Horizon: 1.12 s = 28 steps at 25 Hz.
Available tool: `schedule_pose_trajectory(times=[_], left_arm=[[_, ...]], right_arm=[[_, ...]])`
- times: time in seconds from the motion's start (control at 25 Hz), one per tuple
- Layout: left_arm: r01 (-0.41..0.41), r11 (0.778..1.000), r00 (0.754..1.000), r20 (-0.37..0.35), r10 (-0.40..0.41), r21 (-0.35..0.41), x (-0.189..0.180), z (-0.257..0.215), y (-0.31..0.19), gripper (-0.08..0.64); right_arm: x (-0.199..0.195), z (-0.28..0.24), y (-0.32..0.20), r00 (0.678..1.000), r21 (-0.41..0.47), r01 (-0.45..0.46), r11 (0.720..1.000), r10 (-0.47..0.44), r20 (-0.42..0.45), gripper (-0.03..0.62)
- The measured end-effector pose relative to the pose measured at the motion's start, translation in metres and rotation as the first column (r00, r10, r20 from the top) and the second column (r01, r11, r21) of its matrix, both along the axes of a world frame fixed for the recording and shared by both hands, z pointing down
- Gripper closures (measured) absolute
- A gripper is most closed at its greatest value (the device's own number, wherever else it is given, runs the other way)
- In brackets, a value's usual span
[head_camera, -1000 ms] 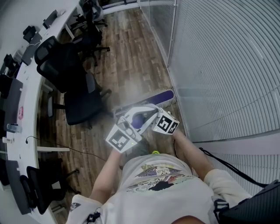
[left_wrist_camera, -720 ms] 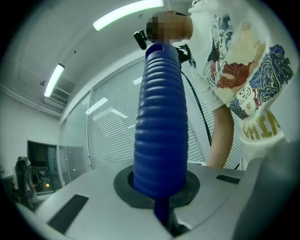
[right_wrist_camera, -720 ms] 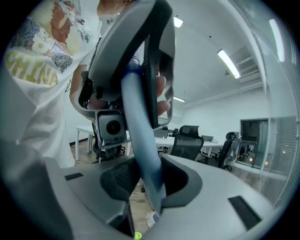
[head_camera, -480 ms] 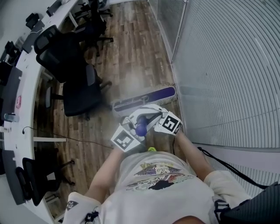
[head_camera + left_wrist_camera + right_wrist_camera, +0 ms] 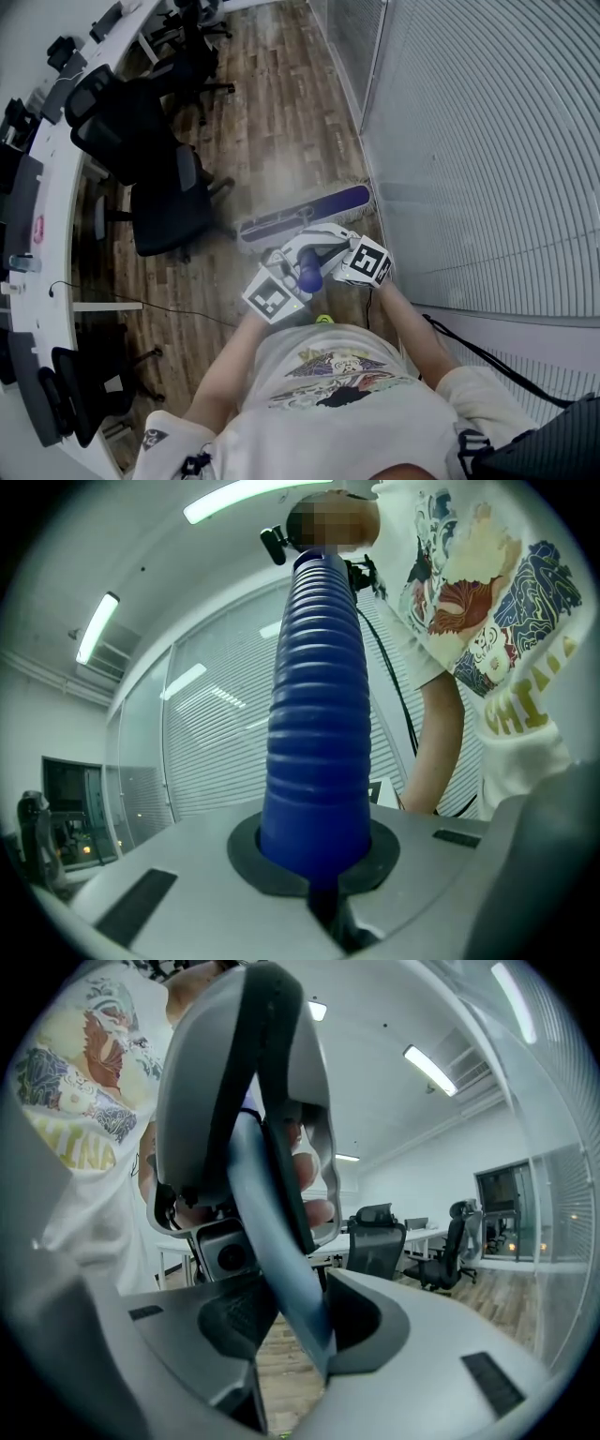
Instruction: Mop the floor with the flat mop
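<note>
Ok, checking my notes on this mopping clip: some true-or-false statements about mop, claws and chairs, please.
The left claw is clamped on the mop's blue ribbed grip. True.
The purple flat mop head lies on the brown wooden floor beside the white slatted wall. True.
The right claw is empty. False: the mop's pale metal shaft runs between its jaws, which have just been opening.
The black office chairs stand between mop head and wall. False: they stand on the mop head's far side.
</note>
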<state>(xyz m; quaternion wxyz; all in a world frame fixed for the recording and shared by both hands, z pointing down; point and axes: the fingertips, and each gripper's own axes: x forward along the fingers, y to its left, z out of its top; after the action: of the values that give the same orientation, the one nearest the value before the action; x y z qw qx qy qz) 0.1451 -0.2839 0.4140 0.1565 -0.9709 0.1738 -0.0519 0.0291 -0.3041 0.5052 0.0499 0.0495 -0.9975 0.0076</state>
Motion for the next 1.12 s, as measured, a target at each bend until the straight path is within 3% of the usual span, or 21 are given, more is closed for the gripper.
schedule_pose_trajectory(times=[0.36,0.8,1.12], left_arm=[[-0.004,1.000,1.000,0.023,0.004,0.010,0.008,0.013,0.048,0.543],[-0.023,0.999,0.999,0.038,0.022,0.032,0.021,0.026,0.063,0.545],[0.036,0.997,0.999,-0.029,-0.035,0.067,0.015,0.037,0.086,0.560]], right_arm=[[0.005,0.013,0.044,0.999,-0.022,0.041,0.999,-0.041,0.007,0.436],[0.016,0.024,0.055,1.000,-0.027,0.008,1.000,-0.008,-0.014,0.436],[0.014,0.040,0.078,0.999,-0.086,-0.026,0.996,0.030,0.041,0.422]])
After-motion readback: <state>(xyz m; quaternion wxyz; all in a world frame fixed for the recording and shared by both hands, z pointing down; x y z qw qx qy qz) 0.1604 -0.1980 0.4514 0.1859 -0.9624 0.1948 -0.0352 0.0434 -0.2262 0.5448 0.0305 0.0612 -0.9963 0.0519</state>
